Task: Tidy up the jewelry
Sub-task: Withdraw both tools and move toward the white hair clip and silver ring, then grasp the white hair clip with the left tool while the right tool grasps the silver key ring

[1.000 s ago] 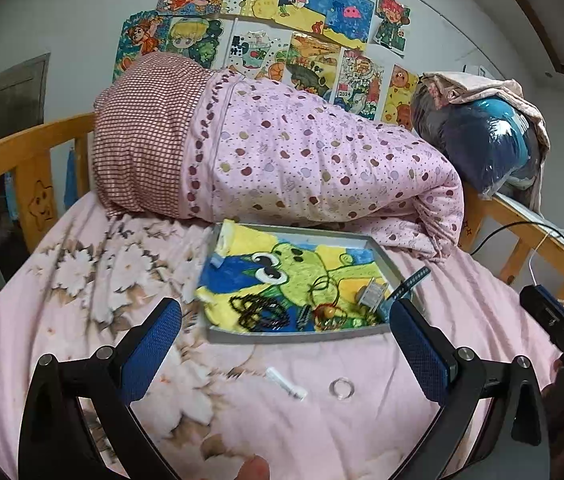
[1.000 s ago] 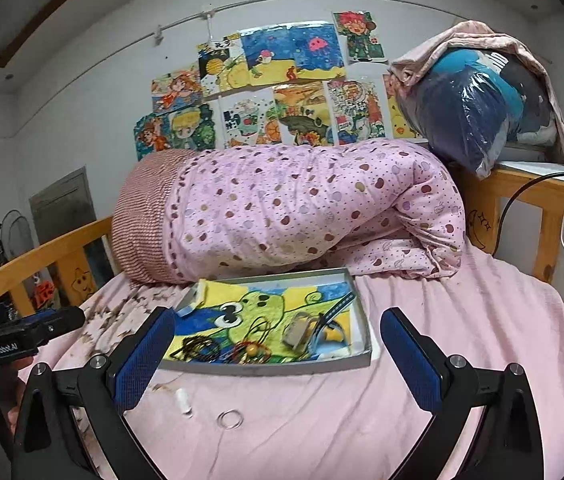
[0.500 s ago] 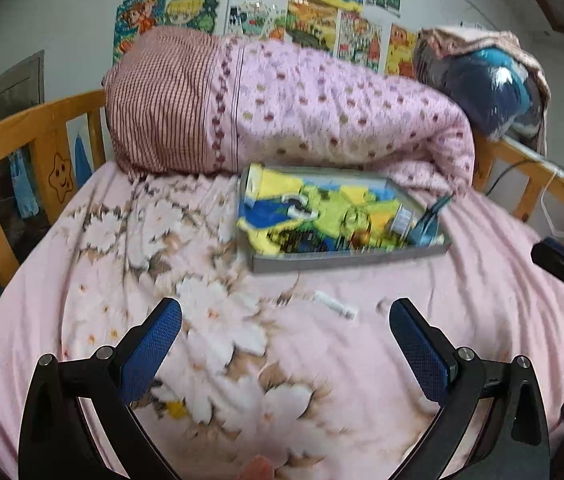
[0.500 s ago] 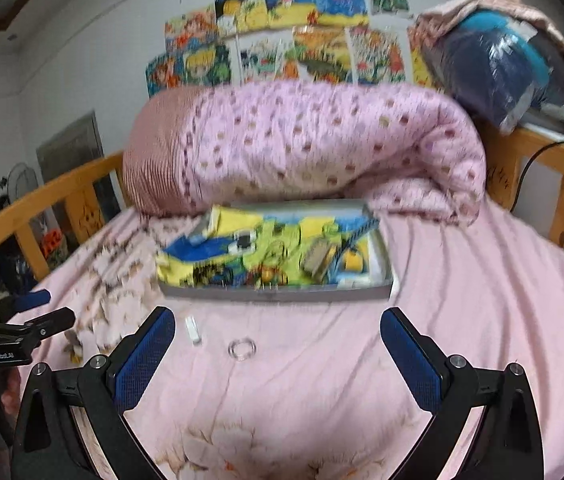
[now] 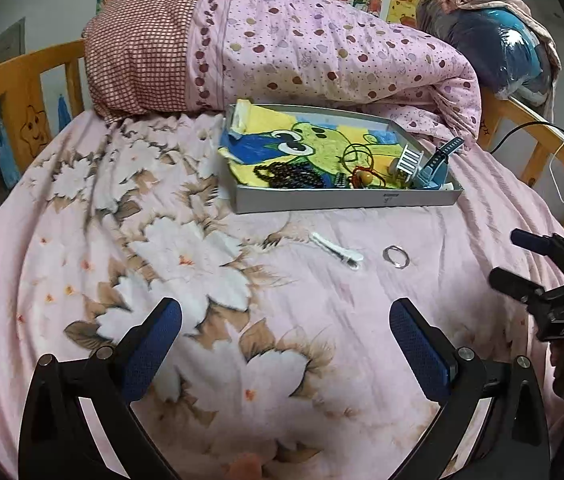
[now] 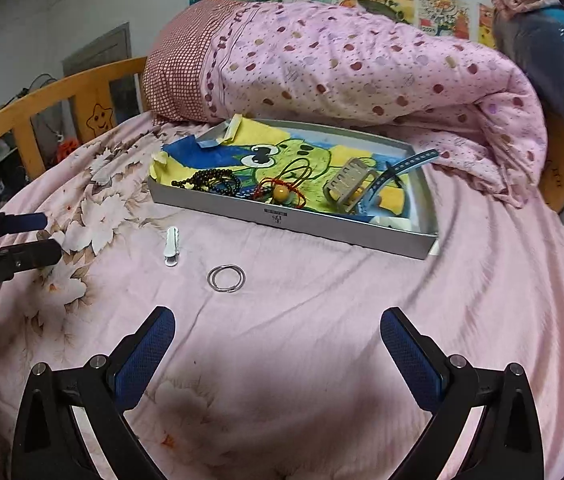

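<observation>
Left wrist view: left gripper (image 5: 286, 320) spread wide, empty, above floral sheet (image 5: 161, 240). White clip (image 5: 336, 250) and ring (image 5: 396, 257) loose before tray (image 5: 346, 200).

Right wrist view: right gripper (image 6: 277, 330) spread, empty; ring (image 6: 226, 278) just ahead.

Your left gripper (image 5: 286, 320): black frame, silver screws, textured blue pads (image 5: 153, 350). Right gripper (image 6: 277, 328) identical. Bare skin (image 5: 245, 468) shows below the left frame.
</observation>
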Available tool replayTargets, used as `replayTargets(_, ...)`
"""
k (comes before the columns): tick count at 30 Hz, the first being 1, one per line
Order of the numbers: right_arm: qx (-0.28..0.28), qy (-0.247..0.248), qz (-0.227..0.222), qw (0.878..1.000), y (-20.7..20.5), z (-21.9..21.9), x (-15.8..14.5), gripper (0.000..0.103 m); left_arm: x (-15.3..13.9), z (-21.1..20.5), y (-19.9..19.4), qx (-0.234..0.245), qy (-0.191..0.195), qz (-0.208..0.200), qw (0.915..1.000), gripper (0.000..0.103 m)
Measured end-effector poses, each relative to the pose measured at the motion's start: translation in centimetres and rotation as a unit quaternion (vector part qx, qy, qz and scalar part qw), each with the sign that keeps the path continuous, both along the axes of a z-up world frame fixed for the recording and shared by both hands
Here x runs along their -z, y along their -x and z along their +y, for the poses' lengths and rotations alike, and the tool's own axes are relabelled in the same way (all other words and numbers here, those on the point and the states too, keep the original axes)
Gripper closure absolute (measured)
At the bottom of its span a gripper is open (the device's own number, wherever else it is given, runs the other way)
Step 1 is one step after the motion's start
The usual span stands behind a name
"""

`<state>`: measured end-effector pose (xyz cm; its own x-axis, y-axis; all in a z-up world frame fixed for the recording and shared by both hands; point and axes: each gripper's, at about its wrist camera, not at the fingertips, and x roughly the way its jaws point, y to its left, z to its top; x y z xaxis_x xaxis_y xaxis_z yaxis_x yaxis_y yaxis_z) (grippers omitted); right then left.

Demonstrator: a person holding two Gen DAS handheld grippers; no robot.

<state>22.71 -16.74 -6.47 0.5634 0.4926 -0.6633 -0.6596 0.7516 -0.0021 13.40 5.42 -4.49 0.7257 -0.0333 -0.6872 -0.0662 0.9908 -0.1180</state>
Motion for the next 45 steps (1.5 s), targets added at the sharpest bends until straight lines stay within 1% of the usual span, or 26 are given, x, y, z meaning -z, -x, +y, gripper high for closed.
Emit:
replayTargets(5, -0.026, 0.000, 0.002, 1.000, -1.4, 0.9, 0.9, 0.000, 0.0, -0.8, -1.6, 0.009, 0.000, -0.006, 0.9999, 0.001)
replayTargets(8, -0.043, 0.000, 0.004, 0.999, -2.2, 1.6, 1.5, 0.001, 0.4, -1.3, -2.8, 0.016, 0.002, -0.003, 0.9999, 0.001)
replayTargets(9, -0.051, 0.001, 0.005, 0.999, -2.5, 1.8, 1.8, 0.002, 0.5, -1.4, -3.2, 0.017, 0.005, -0.001, 0.9999, 0.002)
replayTargets(11, -0.060, 0.006, 0.007, 0.998, -2.9, 2.2, 2.2, 0.011, 0.8, -1.4, -4.0, 0.020, 0.014, 0.001, 0.9997, 0.004)
replayTargets(14, -0.075, 0.003, 0.020, 0.997, -3.7, 2.6, 2.8, 0.015, 1.3, -1.3, -5.2, 0.027, 0.030, 0.011, 0.9991, 0.019)
replayTargets(16, -0.085, 0.000, 0.029, 0.996, -4.1, 2.9, 3.1, 0.019, 1.7, -1.3, -5.9, 0.033, 0.038, 0.019, 0.9986, 0.035)
replayTargets(19, -0.105, -0.003, 0.042, 0.994, -4.4, 3.4, 3.5, 0.024, 2.1, -1.3, -6.8, 0.043, 0.057, 0.027, 0.9971, 0.048)
replayTargets(20, -0.111, -0.007, 0.050, 0.993, -4.6, 3.6, 3.6, 0.026, 2.2, -1.3, -7.1, 0.047, 0.062, 0.028, 0.9966, 0.050)
replayTargets(21, -0.115, -0.007, 0.055, 0.992, -4.7, 3.8, 3.7, 0.028, 2.3, -1.4, -7.4, 0.051, 0.066, 0.030, 0.9961, 0.055)
replayTargets(22, -0.119, -0.004, 0.060, 0.991, -4.9, 4.0, 3.9, 0.031, 2.3, -1.4, -7.7, 0.056, 0.070, 0.031, 0.9955, 0.061)
replayTargets(24, -0.127, -0.001, 0.067, 0.990, -5.1, 4.3, 4.2, 0.036, 2.6, -1.7, -8.3, 0.064, 0.074, 0.038, 0.9945, 0.067)
replayTargets(25, -0.131, 0.000, 0.068, 0.989, -5.1, 4.6, 4.3, 0.038, 2.7, -1.9, -8.6, 0.067, 0.075, 0.041, 0.9940, 0.069)
replayTargets(29, -0.142, 0.011, 0.071, 0.987, -5.1, 5.3, 4.7, 0.046, 3.4, -2.3, -9.6, 0.074, 0.074, 0.060, 0.9928, 0.069)
replayTargets(32, -0.143, 0.017, 0.072, 0.987, -5.3, 5.5, 4.8, 0.050, 4.1, -2.4, -10.2, 0.072, 0.070, 0.076, 0.9920, 0.069)
replayTargets(35, -0.140, 0.022, 0.073, 0.987, -5.6, 5.7, 5.0, 0.054, 4.7, -2.2, -10.6, 0.065, 0.064, 0.087, 0.9920, 0.075)
replayTargets(40, -0.142, 0.029, 0.069, 0.987, -5.7, 6.3, 5.2, 0.055, 5.0, -2.4, -11.1, 0.063, 0.048, 0.090, 0.9928, 0.077)
replayTargets(41, -0.144, 0.031, 0.068, 0.987, -5.6, 6.4, 5.2, 0.058, 5.1, -2.4, -11.2, 0.060, 0.047, 0.090, 0.9931, 0.078)
replayTargets(43, -0.148, 0.034, 0.065, 0.986, -5.5, 6.6, 5.2, 0.063, 5.2, -2.5, -11.2, 0.053, 0.038, 0.090, 0.9938, 0.084)
replayTargets(45, -0.156, 0.035, 0.063, 0.985, -5.2, 6.7, 5.2, 0.070, 5.2, -2.4, -11.2, 0.049, 0.040, 0.091, 0.9939, 0.086)
